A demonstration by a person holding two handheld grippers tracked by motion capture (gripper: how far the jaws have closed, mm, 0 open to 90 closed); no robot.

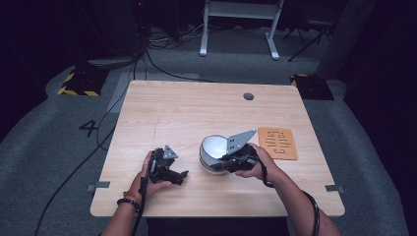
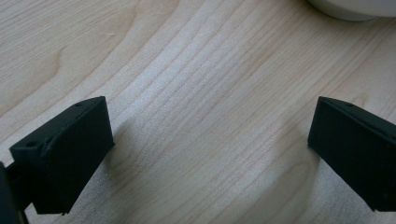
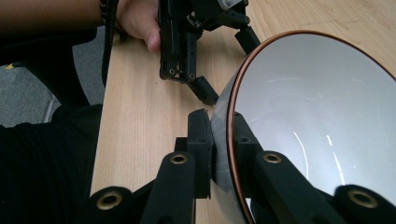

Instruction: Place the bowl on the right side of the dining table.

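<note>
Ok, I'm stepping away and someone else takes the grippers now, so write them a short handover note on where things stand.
Right gripper: shut on the rim of the white bowl, one jaw inside the wall, one outside.
Left gripper: open, holding nothing, low over bare table just left of the bowl.
Orange mat: flat on the table to the right of the bowl, nothing on it.
Done: bowl gripped.
Left: probably moving the bowl, perhaps onto the mat; keep the rim grip firm, since it may tip.

Black tongs (image 3: 223, 135) with brass-ringed screws; dark beaded bracelet (image 1: 129, 202), perhaps a red band.
</note>
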